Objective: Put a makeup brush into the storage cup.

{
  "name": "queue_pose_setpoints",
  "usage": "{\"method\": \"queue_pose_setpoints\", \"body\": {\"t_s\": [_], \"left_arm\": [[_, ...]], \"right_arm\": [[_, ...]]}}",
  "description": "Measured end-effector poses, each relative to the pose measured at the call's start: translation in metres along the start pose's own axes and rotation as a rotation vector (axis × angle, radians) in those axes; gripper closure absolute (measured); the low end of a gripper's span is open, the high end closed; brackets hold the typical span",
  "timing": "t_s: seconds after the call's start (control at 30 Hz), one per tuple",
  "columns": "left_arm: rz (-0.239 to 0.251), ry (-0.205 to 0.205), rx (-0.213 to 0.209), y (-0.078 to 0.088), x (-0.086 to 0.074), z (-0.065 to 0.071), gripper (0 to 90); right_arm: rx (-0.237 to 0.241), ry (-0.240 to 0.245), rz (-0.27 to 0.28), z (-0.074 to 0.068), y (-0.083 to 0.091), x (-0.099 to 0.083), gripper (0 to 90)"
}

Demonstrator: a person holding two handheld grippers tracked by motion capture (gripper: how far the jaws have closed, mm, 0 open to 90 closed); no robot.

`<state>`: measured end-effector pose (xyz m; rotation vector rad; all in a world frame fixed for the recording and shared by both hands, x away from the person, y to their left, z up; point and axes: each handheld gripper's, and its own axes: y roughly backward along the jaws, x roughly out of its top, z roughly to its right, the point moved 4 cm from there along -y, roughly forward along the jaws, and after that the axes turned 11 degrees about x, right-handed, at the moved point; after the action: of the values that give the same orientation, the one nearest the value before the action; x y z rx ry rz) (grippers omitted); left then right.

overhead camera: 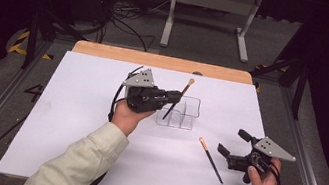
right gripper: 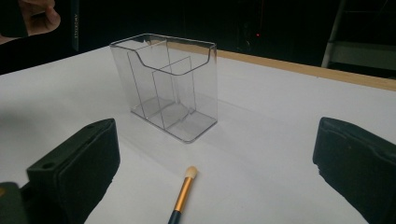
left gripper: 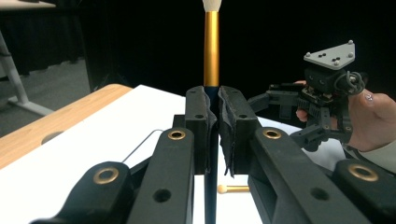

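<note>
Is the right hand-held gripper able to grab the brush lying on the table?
Probably yes. The right hand-held gripper has its jaws wide open, and the brush on the table lies just ahead between them with nothing on top of it. The clear box stands farther back, out of the way.

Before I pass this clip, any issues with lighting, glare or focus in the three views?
High view: white table evenly lit, surroundings dark, the clear organizer faint against the white. Left gripper view: jaws and held brush sharp, background black. Right gripper view: own jaws soft-edged up close, organizer and loose brush clear, soft shadow at left, no strong glare.
</note>
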<state>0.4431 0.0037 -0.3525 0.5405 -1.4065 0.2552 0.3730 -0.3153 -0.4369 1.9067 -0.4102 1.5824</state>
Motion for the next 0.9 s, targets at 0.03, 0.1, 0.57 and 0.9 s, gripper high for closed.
{"method": "queue_pose_setpoints", "body": {"t_s": [0.03,0.1,0.57,0.9], "left_arm": [[0.000,0.000,0.000,0.000,0.000,0.000,82.4],[0.006,0.003,-0.003,-0.002,0.002,0.000,82.3],[0.041,0.023,0.000,-0.018,0.008,-0.001,82.3],[0.093,0.011,0.026,-0.026,0.009,-0.007,82.3]], "right_arm": [[-0.001,0.000,0.000,0.000,0.000,0.000,1.1],[-0.002,-0.002,0.000,0.000,0.000,0.000,1.1],[0.002,-0.001,0.000,0.000,0.000,0.000,1.1],[0.006,-0.001,0.001,0.000,0.000,0.000,1.1]]}}
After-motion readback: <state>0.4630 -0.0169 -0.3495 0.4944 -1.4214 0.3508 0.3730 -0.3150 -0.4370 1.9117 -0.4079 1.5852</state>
